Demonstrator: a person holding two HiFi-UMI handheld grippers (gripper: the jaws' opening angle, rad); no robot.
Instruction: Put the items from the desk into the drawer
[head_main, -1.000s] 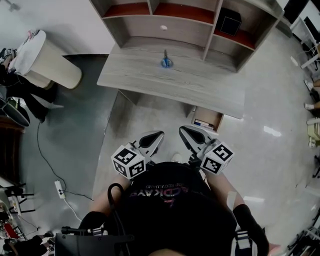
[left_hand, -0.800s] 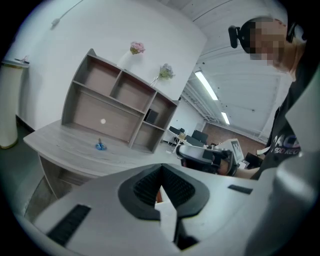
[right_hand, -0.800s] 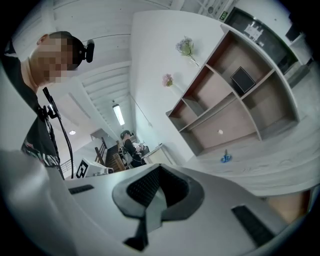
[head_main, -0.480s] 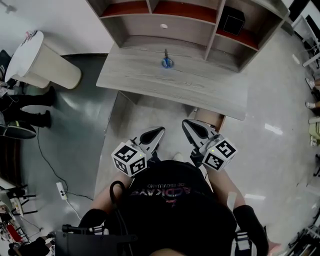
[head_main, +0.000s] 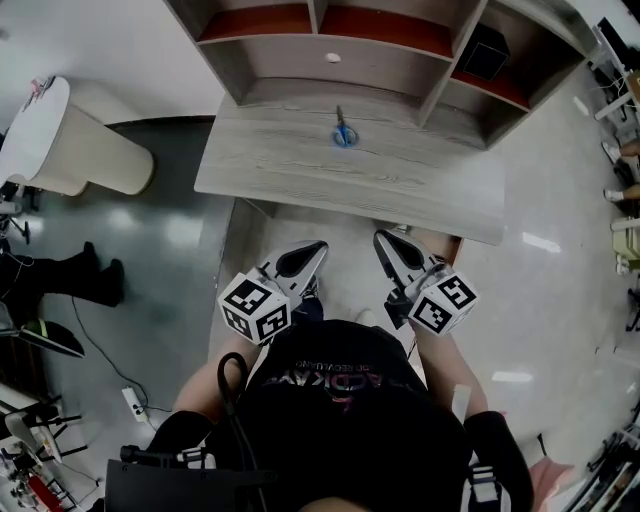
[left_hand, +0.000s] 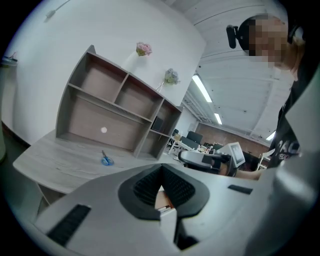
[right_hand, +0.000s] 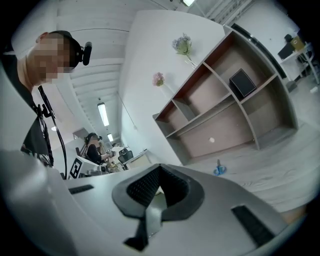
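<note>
A pair of blue-handled scissors lies alone on the grey wooden desk, near the foot of the shelf unit; it also shows as the scissors and the scissors in the gripper views. Under the desk's right end a corner of the open drawer peeks out. My left gripper and right gripper hang side by side in front of the desk, short of its front edge. Both are shut with nothing in them, as the left gripper and right gripper show.
A black box sits in the shelf's right compartment. A beige cylindrical bin stands left of the desk. On the floor at the left are a person's legs, a cable and a power strip.
The desk has come closer and sits lower in the head view. Both grippers rose slightly toward it, still shut. The desk edge hides more of the drawer. The person at left has shifted.
</note>
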